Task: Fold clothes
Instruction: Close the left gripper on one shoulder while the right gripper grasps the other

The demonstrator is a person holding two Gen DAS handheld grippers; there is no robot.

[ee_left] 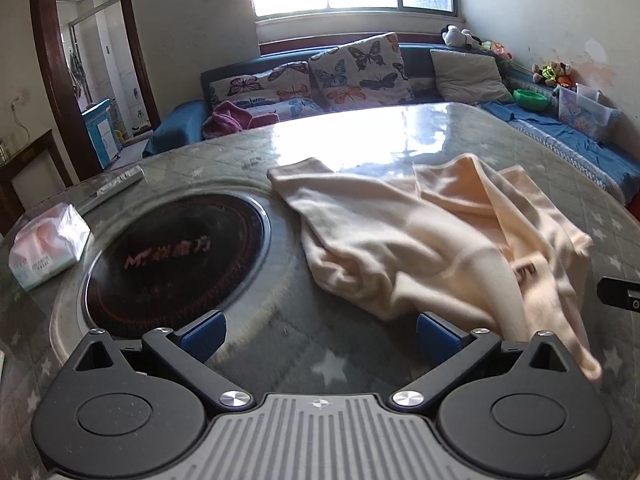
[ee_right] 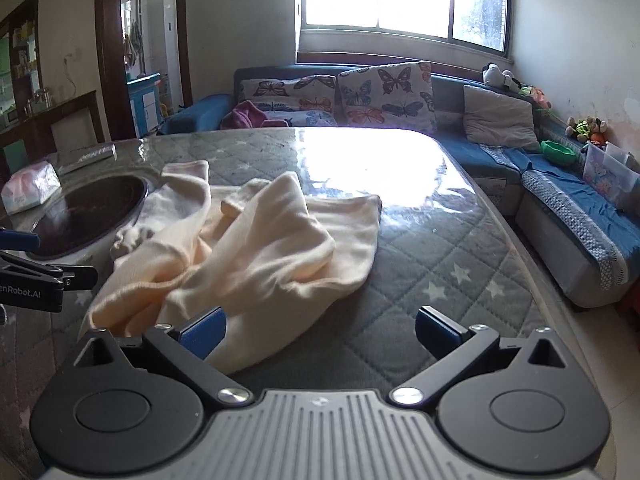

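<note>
A cream-coloured garment (ee_left: 432,236) lies crumpled on the quilted grey table (ee_left: 224,160); it also shows in the right wrist view (ee_right: 260,248). My left gripper (ee_left: 320,334) is open and empty, just left of and in front of the garment, whose near edge drapes by its right finger. My right gripper (ee_right: 318,330) is open and empty over the table (ee_right: 440,264), with the garment's near edge beside its left finger. The left gripper's body shows at the left edge of the right wrist view (ee_right: 36,276).
A round black hotplate (ee_left: 176,260) is set into the table left of the garment. A tissue pack (ee_left: 48,246) and a flat wrapped strip (ee_left: 120,184) lie at the far left. A blue sofa with butterfly cushions (ee_left: 360,68) stands behind the table.
</note>
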